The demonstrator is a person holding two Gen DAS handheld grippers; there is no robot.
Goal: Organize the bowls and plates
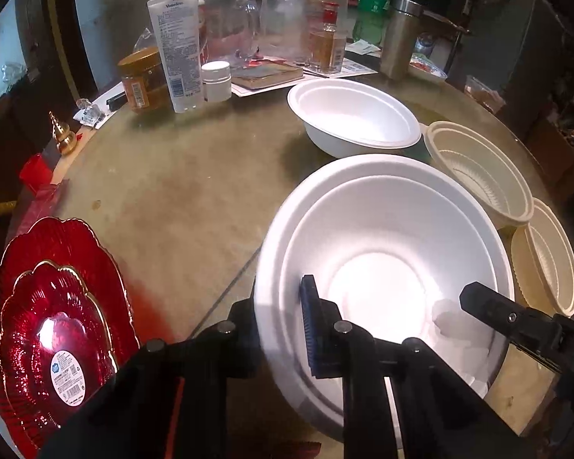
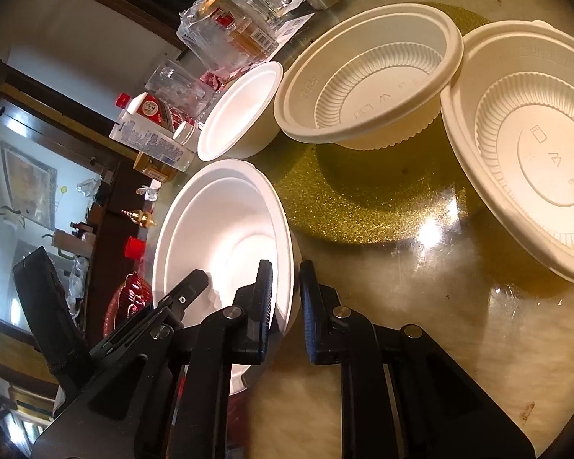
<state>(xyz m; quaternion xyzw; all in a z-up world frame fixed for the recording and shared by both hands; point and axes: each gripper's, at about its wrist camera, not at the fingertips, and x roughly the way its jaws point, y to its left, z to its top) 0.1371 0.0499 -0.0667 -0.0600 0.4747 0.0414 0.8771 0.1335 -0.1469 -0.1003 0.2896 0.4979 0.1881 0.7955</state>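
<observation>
Left wrist view: we held the near white foam bowl [image 1: 382,267] by its rim, the left gripper [image 1: 287,325] clamped on the wall nearest us, one pad inside. Our right gripper [image 2: 285,287] pinched the same bowl's [image 2: 225,229] rim from the opposite side. A second white bowl [image 1: 354,116] and two cream ribbed bowls [image 2: 367,76] sat just beyond on the glass table [image 1: 180,191].

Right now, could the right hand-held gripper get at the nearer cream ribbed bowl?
Probably not yet: the right hand-held gripper is shut on the big white bowl. Once freed, the way to the cream bowl looks open across bare table.
</observation>
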